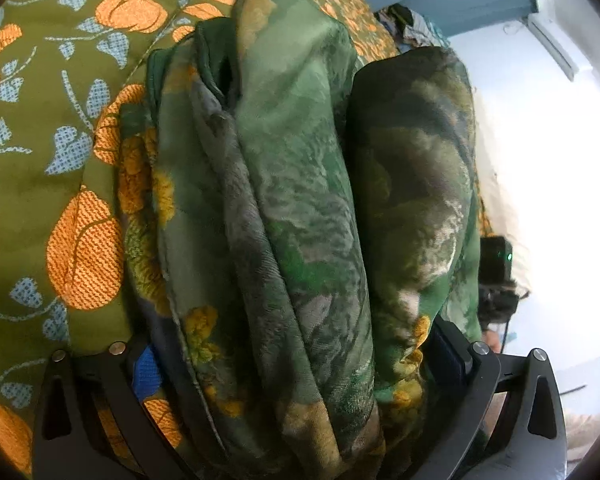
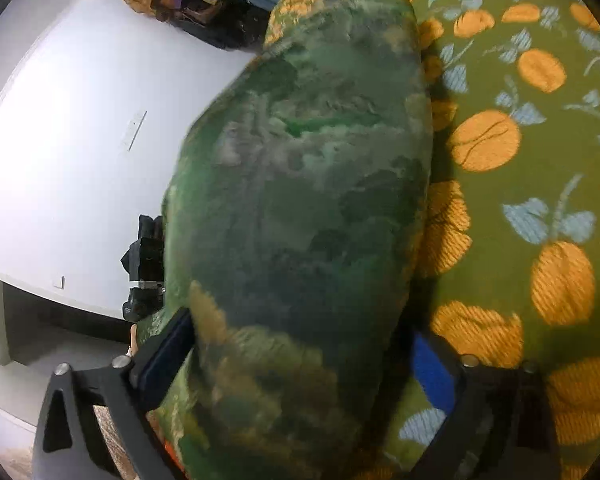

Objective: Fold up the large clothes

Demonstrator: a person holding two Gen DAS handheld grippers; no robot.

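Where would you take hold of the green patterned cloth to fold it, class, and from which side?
Grip the green patterned cloth at its bunched edge, coming in level from its open end above the orange-flowered bedspread. Its layers are gathered into thick ridges that fit between the fingers, as each hand-held gripper shows.
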